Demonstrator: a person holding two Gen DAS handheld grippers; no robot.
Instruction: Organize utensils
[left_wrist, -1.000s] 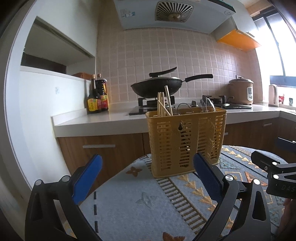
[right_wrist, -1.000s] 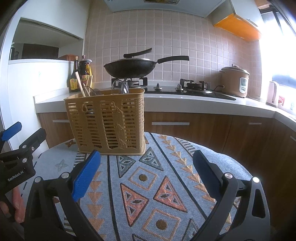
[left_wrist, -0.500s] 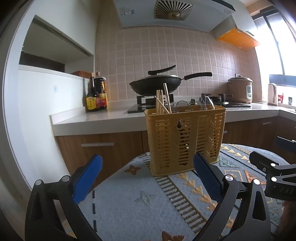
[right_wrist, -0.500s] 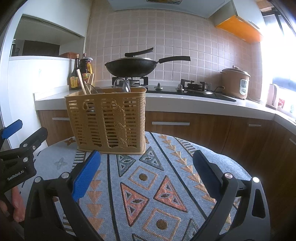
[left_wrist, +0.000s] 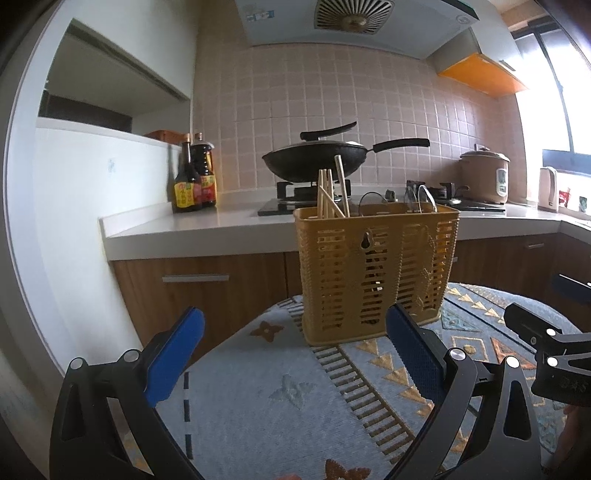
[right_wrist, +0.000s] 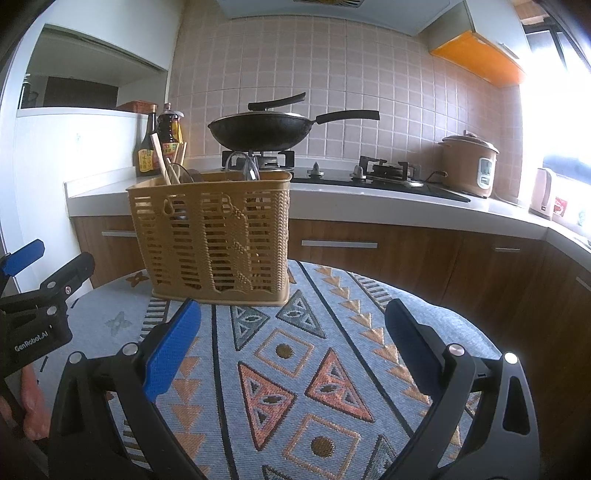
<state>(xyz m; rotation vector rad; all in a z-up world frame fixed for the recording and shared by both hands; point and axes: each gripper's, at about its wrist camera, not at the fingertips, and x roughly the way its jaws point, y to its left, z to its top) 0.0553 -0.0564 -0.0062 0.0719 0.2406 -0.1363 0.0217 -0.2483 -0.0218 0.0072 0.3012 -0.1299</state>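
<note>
One yellow slotted utensil basket (left_wrist: 376, 269) is standing upright on the patterned tablecloth (right_wrist: 295, 369), toward the far edge of the table, and we are looking at it from both wrist cameras. Several wooden chopsticks (left_wrist: 330, 192) are leaning in its left end compartment as the left camera sees it, and curved metal handles (left_wrist: 419, 197) are poking out of the other compartments; we cannot tell which utensils they belong to. We are holding our left gripper (left_wrist: 291, 354) low over the cloth with its blue-padded fingers (left_wrist: 173, 356) spread wide and gripping nothing, the basket sitting just beyond them. We are holding our right gripper (right_wrist: 291, 347) the same way, its blue pads (right_wrist: 171, 350) parted and empty, with the basket ahead and to the left of its gap. Nothing is lying on the cloth between either gripper and the basket. Each gripper is showing at the edge of the other's view. Behind the table, a white counter (left_wrist: 192, 229) is running across, with wooden cabinets (right_wrist: 369, 247) below. A black wok (right_wrist: 262, 129) is sitting on the gas stove (right_wrist: 388, 173), two dark sauce bottles (left_wrist: 194, 177) are standing at the counter's left end, and a rice cooker (right_wrist: 469, 166) and a pale kettle (left_wrist: 548, 188) are standing to the right near the bright window
</note>
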